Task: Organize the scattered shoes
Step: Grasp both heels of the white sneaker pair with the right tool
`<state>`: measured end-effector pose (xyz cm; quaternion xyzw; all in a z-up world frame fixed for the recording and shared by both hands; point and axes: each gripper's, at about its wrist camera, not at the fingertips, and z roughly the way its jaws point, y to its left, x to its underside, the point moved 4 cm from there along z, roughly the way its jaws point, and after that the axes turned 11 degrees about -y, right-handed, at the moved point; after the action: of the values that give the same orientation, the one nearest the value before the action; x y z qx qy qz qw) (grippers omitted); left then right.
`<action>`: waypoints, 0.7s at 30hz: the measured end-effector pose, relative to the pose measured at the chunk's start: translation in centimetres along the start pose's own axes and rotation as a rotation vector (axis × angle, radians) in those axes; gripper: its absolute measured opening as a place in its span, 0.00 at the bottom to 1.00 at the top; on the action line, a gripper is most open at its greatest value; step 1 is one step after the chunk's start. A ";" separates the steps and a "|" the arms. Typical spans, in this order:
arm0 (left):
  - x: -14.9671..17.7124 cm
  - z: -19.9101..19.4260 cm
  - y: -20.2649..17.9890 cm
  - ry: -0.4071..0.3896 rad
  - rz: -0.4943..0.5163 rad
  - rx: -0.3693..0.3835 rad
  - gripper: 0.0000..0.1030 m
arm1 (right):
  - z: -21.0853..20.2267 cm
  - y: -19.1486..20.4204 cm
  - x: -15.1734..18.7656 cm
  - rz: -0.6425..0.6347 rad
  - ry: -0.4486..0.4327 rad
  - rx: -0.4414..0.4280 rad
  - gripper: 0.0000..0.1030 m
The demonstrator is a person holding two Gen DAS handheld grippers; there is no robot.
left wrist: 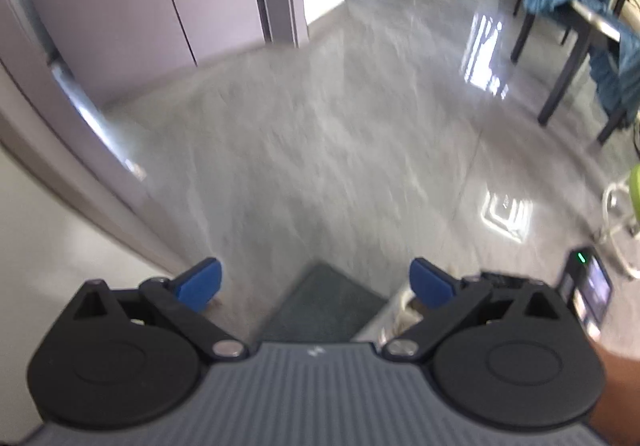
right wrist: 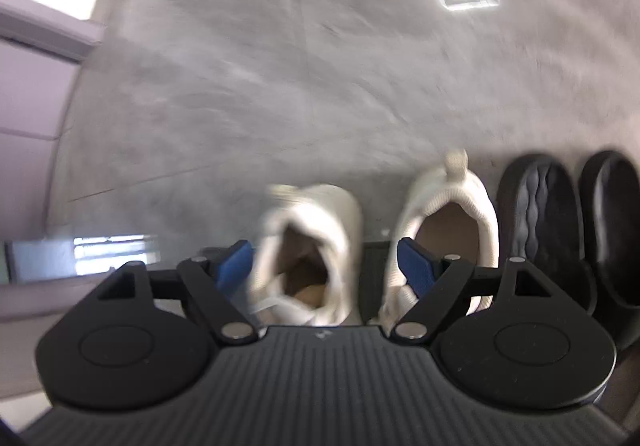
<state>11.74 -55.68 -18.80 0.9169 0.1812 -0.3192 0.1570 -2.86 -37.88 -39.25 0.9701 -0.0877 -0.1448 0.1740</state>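
1. Right gripper [right wrist: 326, 266] hangs above the shoe row with its blue pads [right wrist: 416, 270] spread wide and nothing between them; the left white sneaker [right wrist: 316, 246] sits in the gap between the fingers, blurred, and whether a pad touches it I cannot tell.
2. Just past the right-hand pad lies the second white sneaker [right wrist: 448, 222], heel tab away from the tool; further to that side stand two black slides [right wrist: 540, 222], side by side.
3. Left gripper [left wrist: 316, 282] is likewise spread and empty, aimed over bare floor [left wrist: 340, 134]; a dark mat [left wrist: 320, 306] lies directly beneath it.
4. Judged step: the pairs look lined up, with the blurred sneaker slightly askew and apart from its mate; the next move probably calls for closing on its collar and nudging it parallel.
5. Sneakers look soft, knitted, with padded collars and tan insoles, so they should yield under a pinch; slides look moulded and rubbery, with wavy ribbed footbeds; the floor is glossy grey stone, likely slippery.
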 end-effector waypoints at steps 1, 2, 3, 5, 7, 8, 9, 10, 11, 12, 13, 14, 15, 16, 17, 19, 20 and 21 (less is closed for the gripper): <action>0.6 0.2 -0.4 -0.030 0.073 -0.015 0.89 | 0.8 -0.2 0.3 0.006 -0.004 -0.003 0.79; 1.0 0.3 -0.8 -0.059 0.142 -0.029 0.89 | 1.6 -0.4 0.6 0.013 -0.008 -0.005 0.79; 1.4 0.4 -1.2 -0.089 0.211 -0.043 0.91 | 2.5 -0.6 0.9 0.019 -0.011 -0.008 0.82; 1.2 0.2 -0.8 -0.156 0.191 -0.037 0.98 | 4.1 -0.9 1.4 0.031 -0.019 -0.014 0.84; 1.3 0.5 0.0 -0.115 0.101 0.057 0.98 | 5.8 -1.3 2.0 0.044 -0.027 -0.019 0.86; 1.5 0.6 0.3 -0.092 0.086 0.099 0.98 | 6.6 -1.5 2.3 0.050 -0.031 -0.022 0.86; 1.7 0.7 0.5 -0.069 0.074 0.141 0.98 | 7.4 -1.7 2.6 0.057 -0.034 -0.024 0.86; 1.8 0.7 0.6 -0.066 0.071 0.155 0.98 | 8.2 -1.9 2.9 0.063 -0.038 -0.027 0.86; 1.9 0.6 1.0 -0.071 0.063 0.163 0.98 | 9.1 -2.1 3.2 0.069 -0.042 -0.030 0.85; 1.8 0.5 1.2 -0.072 0.059 0.163 0.98 | 9.9 -2.3 3.5 0.075 -0.046 -0.033 0.83; 1.9 0.5 1.9 -0.064 0.034 0.160 0.98 | 10.2 -2.0 3.5 0.049 -0.040 -0.007 0.82; 2.2 0.7 2.8 -0.042 -0.003 0.157 0.98 | 10.7 -1.7 3.4 0.010 -0.020 0.022 0.82; 1.9 1.0 2.9 -0.034 -0.014 0.155 0.98 | 11.6 -1.5 3.8 -0.020 0.011 0.050 0.82; 2.1 1.4 3.6 -0.014 -0.042 0.148 0.98 | 12.5 -1.2 4.1 -0.045 0.039 0.068 0.82; 2.2 1.8 3.8 -0.007 -0.054 0.143 0.98 | 13.1 -0.7 4.4 -0.081 0.044 0.102 0.85; 2.5 2.2 5.1 0.011 -0.079 0.115 0.98 | 14.2 0.1 4.8 -0.145 0.037 0.169 0.84; 2.5 2.4 5.7 0.018 -0.086 0.103 0.98 | 14.6 0.4 4.9 -0.173 0.027 0.200 0.83; 2.5 2.5 6.3 0.025 -0.094 0.090 0.98 | 14.8 0.9 5.0 -0.208 -0.005 0.255 0.72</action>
<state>14.96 -61.66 -21.25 0.9174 0.2112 -0.3226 0.0982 -2.85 -44.46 -53.48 0.9878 -0.0048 -0.1522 0.0332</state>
